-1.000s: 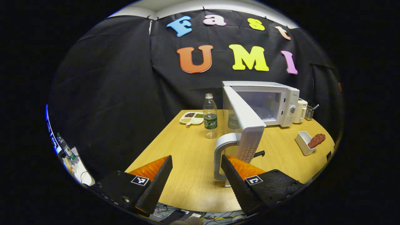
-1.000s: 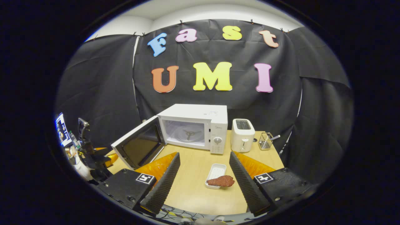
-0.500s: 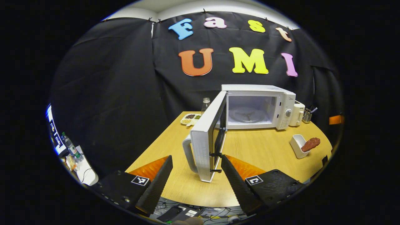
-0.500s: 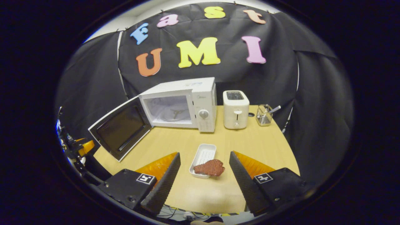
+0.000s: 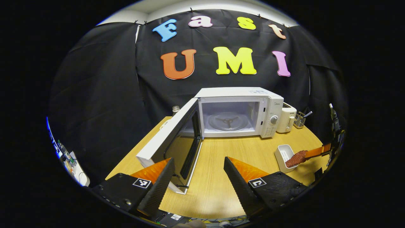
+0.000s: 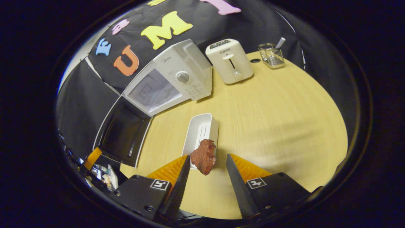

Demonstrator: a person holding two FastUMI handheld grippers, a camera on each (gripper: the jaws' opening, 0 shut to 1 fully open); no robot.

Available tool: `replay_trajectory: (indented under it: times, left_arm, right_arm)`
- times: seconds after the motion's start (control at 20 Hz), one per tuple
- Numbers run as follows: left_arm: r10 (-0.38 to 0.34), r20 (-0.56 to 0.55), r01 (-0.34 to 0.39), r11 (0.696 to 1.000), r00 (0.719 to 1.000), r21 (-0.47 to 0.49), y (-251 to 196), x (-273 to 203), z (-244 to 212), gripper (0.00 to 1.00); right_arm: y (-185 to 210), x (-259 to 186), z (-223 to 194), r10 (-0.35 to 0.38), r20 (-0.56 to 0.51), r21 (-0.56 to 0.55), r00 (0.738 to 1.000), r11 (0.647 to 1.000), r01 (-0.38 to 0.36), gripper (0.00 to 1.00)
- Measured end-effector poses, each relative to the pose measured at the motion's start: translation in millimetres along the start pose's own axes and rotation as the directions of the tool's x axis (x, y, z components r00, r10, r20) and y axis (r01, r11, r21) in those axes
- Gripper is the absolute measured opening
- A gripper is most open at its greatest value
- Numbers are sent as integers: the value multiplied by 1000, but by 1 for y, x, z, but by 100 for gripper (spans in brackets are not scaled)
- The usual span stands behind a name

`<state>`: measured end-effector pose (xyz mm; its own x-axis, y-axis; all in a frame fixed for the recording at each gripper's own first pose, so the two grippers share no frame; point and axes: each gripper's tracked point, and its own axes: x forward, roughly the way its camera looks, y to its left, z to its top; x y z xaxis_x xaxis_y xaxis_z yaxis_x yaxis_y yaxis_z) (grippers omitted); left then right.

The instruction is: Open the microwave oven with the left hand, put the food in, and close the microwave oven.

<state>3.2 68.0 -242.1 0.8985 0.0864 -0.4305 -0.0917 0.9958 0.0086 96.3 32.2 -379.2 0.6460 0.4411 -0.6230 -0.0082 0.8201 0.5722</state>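
The white microwave [image 5: 237, 109] stands at the back of the wooden table [image 5: 240, 152], its door [image 5: 166, 139] swung wide open to the left and the turntable showing inside. My left gripper [image 5: 198, 160] is open and holds nothing, just in front of the door's free edge. A brown piece of food [image 6: 204, 155] lies over the near end of a small white tray [image 6: 201, 129]. My right gripper [image 6: 208, 157] is open and tilted down over it, one finger on each side of the food, with a gap still showing on the right side. The food [image 5: 295, 158] also appears at the right in the left gripper view.
A white toaster [image 6: 229, 60] and a wire utensil holder [image 6: 271, 55] stand to the right of the microwave. A bottle [image 5: 175, 110] peeks out behind the open door. Bare tabletop [image 6: 278, 104] lies to the right of the tray.
The microwave door has swung from half open to wide open, and my left gripper is off its handle. My right gripper dropped toward the food and its fingers narrowed around it.
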Motion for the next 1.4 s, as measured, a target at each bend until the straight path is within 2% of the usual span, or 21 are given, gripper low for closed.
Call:
replay_trajectory:
  times: [0.05, 0.1, 0.15, 0.2, 0.25, 0.4, 0.45, 0.5, 0.55, 0.85, 1.05, 1.2, 1.4]
  left_arm:
    - [1, -5, -1, 1000, 1000, -2, -7, 4, 3, 96]
    - [6, -5, -6, 1000, 1000, -3, -13, 6, 8, 96]
    - [13, -10, -13, 1000, 1000, 0, -18, 10, 10, 96]
    - [20, -13, -20, 1000, 1000, 3, -22, 14, 12, 96]
    - [30, -18, -30, 1000, 999, 8, -27, 17, 14, 96]
    - [50, -24, -49, 999, 998, 24, -36, 20, 20, 96]
    - [58, -24, -57, 998, 998, 25, -39, 21, 21, 96]
    - [64, -25, -64, 998, 998, 25, -41, 19, 22, 96]
    - [71, -26, -70, 997, 997, 24, -44, 18, 24, 96]
    - [102, -14, -102, 995, 995, 14, -59, 2, 27, 95]
    - [95, 11, -95, 995, 995, 11, -65, -12, 34, 95]
    - [80, 27, -81, 997, 996, 10, -64, -21, 39, 96]
    - [27, 36, -28, 999, 999, 20, -56, -32, 44, 95]
  right_arm:
    - [-2, 4, 4, 14, -9, 23, 1000, 1000, -13, 67]
    - [-2, 7, 6, 35, -26, 34, 999, 999, -34, 52]
    - [-1, 9, 6, 59, -43, 52, 997, 997, -57, 54]
    - [0, 12, 6, 81, -57, 68, 995, 995, -77, 36]
    - [3, 13, 6, 107, -74, 92, 992, 991, -100, 25]
    - [7, 16, 4, 163, -133, 142, 978, 979, -144, 11]
    - [5, 16, 5, 165, -146, 137, 975, 980, -146, 22]
    - [5, 16, 6, 176, -159, 139, 971, 978, -155, 10]
    - [6, 15, 6, 183, -171, 144, 968, 977, -160, 19]
    - [24, -8, 24, 209, -171, 78, 963, 977, -199, 16]
    - [64, -19, 53, 254, -123, 34, 959, 967, -251, 16]
    - [108, -24, 71, 305, -71, 7, 950, 952, -305, 16]
    - [161, -6, 92, 330, 18, -18, 944, 944, -330, 16]
